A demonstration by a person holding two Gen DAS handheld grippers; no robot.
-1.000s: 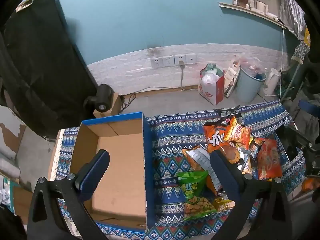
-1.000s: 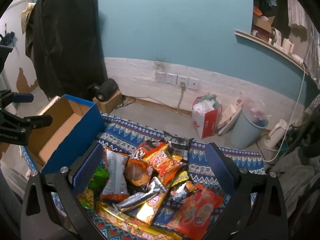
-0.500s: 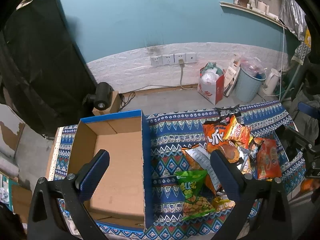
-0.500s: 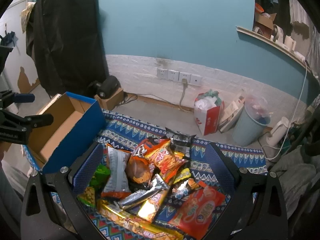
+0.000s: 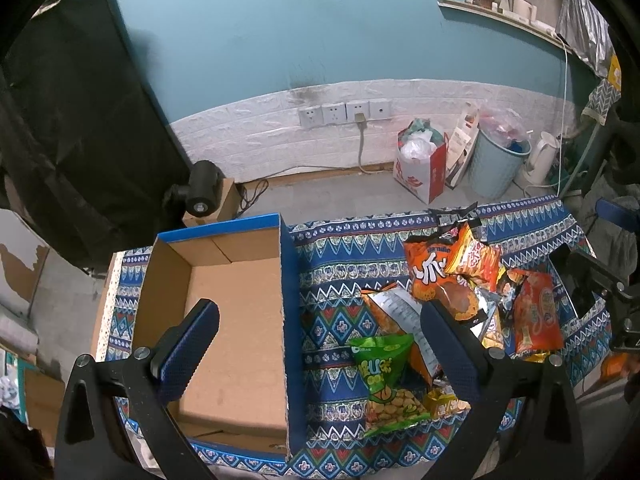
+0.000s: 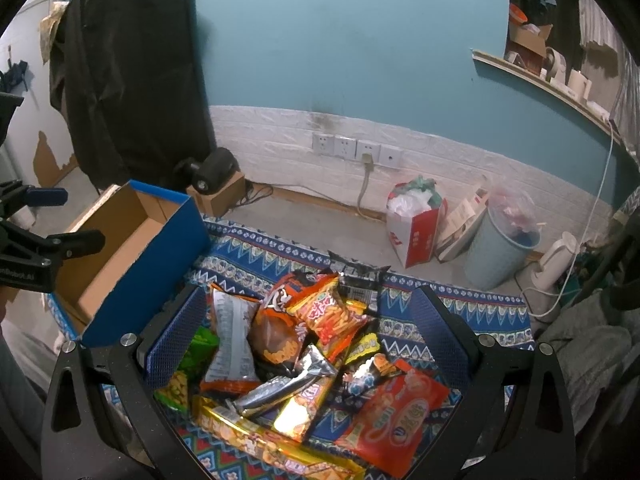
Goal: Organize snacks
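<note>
The left gripper (image 5: 320, 344) hangs wide apart over the blue cardboard box (image 5: 232, 312), whose long axis runs 6 to 12 o'clock. The right gripper (image 6: 308, 336), jaws likewise spread and holding nothing, hovers over the snack pile (image 6: 304, 344) on the patterned cloth (image 6: 460, 312), at 3 o'clock from the box.

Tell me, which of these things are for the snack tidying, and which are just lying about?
For the job: snack packets, green pea bag, cardboard box, left tool, right tool.

Just lying about: blue bin, red-and-white bag, white kettle, wall sockets.
</note>
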